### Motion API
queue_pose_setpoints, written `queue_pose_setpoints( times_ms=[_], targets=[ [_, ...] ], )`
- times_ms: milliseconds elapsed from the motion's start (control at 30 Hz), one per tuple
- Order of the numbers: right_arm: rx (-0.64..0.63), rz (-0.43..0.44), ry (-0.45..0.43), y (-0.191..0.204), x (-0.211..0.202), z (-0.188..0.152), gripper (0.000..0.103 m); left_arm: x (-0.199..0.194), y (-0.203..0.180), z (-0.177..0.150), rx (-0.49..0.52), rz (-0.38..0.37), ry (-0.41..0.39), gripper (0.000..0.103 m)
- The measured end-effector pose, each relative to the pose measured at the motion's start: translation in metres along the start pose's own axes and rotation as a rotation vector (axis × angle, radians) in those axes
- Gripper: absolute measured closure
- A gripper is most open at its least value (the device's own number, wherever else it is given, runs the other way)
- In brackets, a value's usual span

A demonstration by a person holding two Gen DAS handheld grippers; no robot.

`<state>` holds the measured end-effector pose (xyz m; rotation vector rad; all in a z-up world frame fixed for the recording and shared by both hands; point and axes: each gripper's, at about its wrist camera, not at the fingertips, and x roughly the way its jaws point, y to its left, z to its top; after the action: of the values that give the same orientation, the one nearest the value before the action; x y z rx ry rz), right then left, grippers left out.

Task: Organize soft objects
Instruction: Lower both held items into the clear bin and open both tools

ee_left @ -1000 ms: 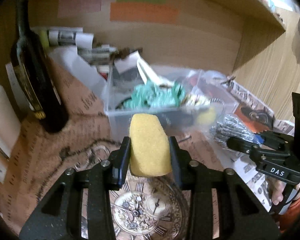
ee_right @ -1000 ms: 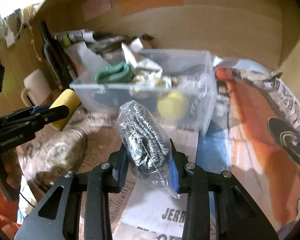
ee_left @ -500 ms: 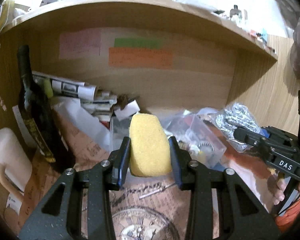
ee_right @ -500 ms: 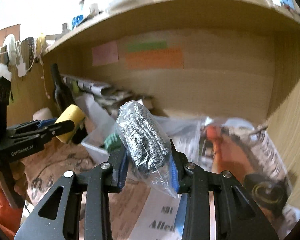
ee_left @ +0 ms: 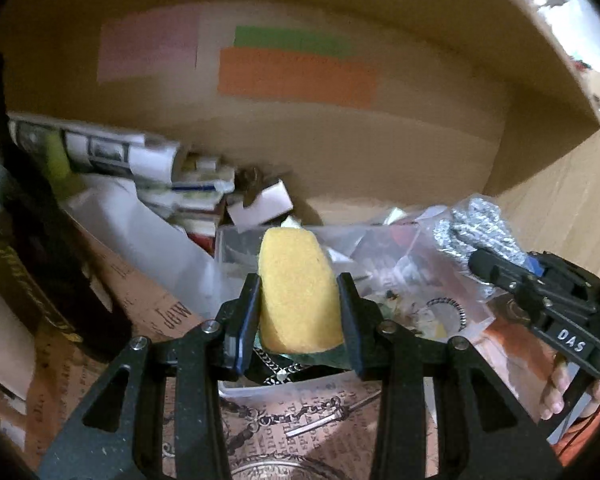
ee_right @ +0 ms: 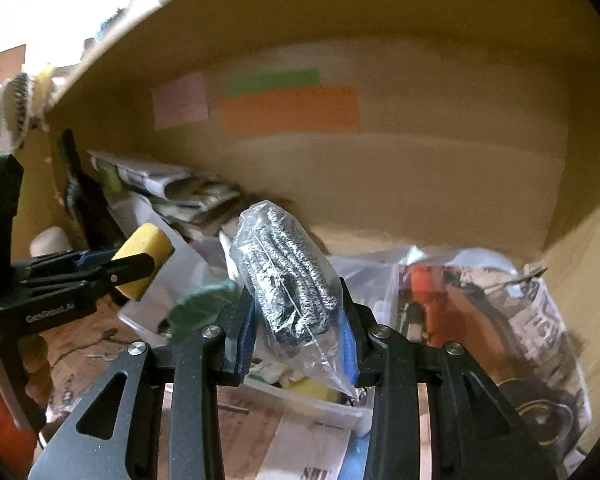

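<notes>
Both grippers carry their soft loads back down toward the clear bin.

The left gripper (ee_left: 299,304) is clamped on the yellow sponge (ee_left: 296,292), the right gripper (ee_right: 298,316) on the bagged grey gloves (ee_right: 288,280). Half a second ago both pointed up at the shelf wall; now the clear bin (ee_left: 260,390) sits under the fingers again — likely a drop-off is close, though blur hides the exact height. The left view alone shows the chain inside the bin; the right view alone shows the sponge side-on, held beside the bin's left wall.
</notes>
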<state>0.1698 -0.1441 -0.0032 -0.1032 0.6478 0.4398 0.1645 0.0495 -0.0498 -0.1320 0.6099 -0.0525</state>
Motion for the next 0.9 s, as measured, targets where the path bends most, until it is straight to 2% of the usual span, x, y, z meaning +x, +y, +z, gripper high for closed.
queue_pose_setpoints(
  times_ms=[200, 367, 533, 600, 667, 733, 900],
  targets=[
    [0.010, -0.043, 0.095, -0.004, 0.041, -0.011, 0.071, 0.034, 0.005, -0.008, 0.005, 0.023, 0.081, 0.065],
    [0.031, -0.092, 0.155, -0.014, 0.063, -0.017, 0.071, 0.047, 0.007, -0.014, 0.007, 0.021, 0.121, 0.065],
    [0.022, -0.093, 0.195, -0.015, 0.069, -0.021, 0.068, 0.045, 0.009, -0.016, -0.013, 0.010, 0.131, 0.056],
    [0.015, -0.097, 0.195, -0.014, 0.067, -0.021, 0.061, 0.040, 0.011, -0.017, -0.030, 0.001, 0.127, 0.049],
    [0.008, -0.101, 0.187, -0.012, 0.063, -0.020, 0.052, 0.035, 0.013, -0.017, -0.034, -0.003, 0.118, 0.047],
    [0.000, -0.104, 0.169, -0.010, 0.056, -0.019, 0.048, 0.027, 0.012, -0.016, -0.030, -0.002, 0.100, 0.045],
    [-0.007, -0.085, 0.103, -0.004, 0.030, -0.007, 0.048, 0.004, 0.005, -0.011, -0.014, 0.003, 0.036, 0.043]
  ],
)
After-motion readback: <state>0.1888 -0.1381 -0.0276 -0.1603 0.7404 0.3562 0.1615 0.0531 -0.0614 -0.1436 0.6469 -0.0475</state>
